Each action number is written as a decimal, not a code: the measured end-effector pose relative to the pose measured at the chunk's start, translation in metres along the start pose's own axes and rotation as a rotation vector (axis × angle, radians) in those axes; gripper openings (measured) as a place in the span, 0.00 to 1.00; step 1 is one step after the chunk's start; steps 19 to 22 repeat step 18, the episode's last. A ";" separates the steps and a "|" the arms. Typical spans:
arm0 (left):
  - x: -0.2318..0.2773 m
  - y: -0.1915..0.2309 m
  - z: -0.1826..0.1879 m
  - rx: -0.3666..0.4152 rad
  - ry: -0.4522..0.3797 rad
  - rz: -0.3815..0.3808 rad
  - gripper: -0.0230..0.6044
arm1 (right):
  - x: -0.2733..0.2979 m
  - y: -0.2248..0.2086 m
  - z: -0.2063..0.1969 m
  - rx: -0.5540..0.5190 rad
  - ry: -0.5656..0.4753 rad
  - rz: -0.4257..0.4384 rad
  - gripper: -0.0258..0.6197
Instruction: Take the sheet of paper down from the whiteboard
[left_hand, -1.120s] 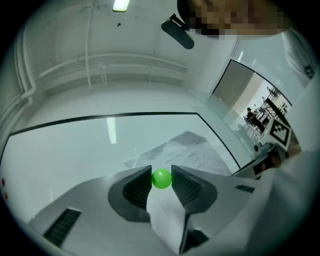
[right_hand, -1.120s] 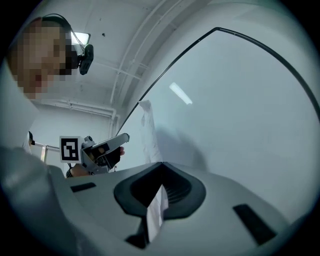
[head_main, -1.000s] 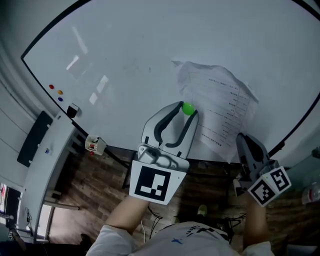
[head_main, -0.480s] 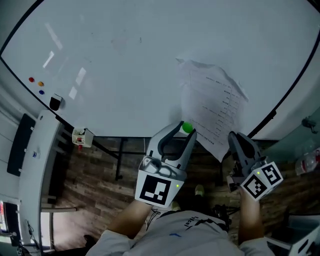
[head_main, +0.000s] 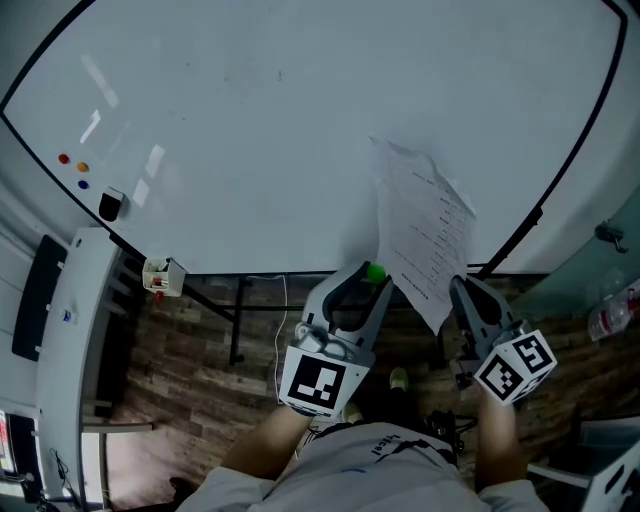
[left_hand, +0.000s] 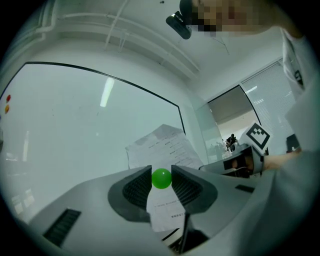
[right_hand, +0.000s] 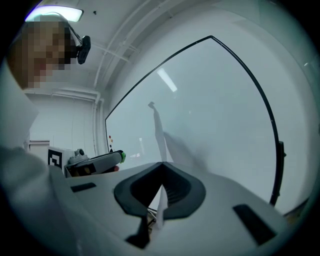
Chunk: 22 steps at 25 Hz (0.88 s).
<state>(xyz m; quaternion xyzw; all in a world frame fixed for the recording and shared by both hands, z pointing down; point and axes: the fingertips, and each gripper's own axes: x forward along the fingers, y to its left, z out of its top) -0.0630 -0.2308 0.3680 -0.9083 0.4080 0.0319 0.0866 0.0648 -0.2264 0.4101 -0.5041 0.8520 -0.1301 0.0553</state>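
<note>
The printed sheet of paper (head_main: 425, 225) hangs off the whiteboard (head_main: 250, 120), crumpled and turned partly edge-on. My right gripper (head_main: 456, 287) is shut on its lower corner. In the right gripper view the paper (right_hand: 158, 140) rises as a thin edge from the closed jaws of the right gripper (right_hand: 161, 166), and its shadow falls on the board. My left gripper (head_main: 373, 274) is shut on a small green ball magnet (head_main: 375, 271), just left of the sheet's lower edge. In the left gripper view the magnet (left_hand: 161, 178) sits between the jaw tips, with the paper (left_hand: 160, 147) behind it.
Red (head_main: 63, 158), orange (head_main: 82, 167) and blue (head_main: 82, 184) magnets and an eraser (head_main: 110, 205) sit at the board's left end. A small box (head_main: 160, 274) stands below them. A white table (head_main: 60, 340) is at the left, wooden floor (head_main: 200, 370) below, and a glass wall at the right.
Both grippers have come down and back from the board. The green magnet left the paper's edge with the left gripper. The paper dropped and swung away from the board in the right gripper.
</note>
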 end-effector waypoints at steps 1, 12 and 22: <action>-0.001 -0.001 0.000 0.002 0.001 -0.004 0.25 | -0.002 0.000 0.000 -0.002 0.000 -0.003 0.06; -0.003 -0.009 0.009 0.018 -0.010 -0.022 0.25 | -0.013 0.007 0.006 -0.030 -0.006 -0.008 0.06; -0.002 -0.005 0.011 0.012 -0.003 -0.020 0.25 | -0.011 0.012 0.010 -0.044 -0.002 -0.006 0.06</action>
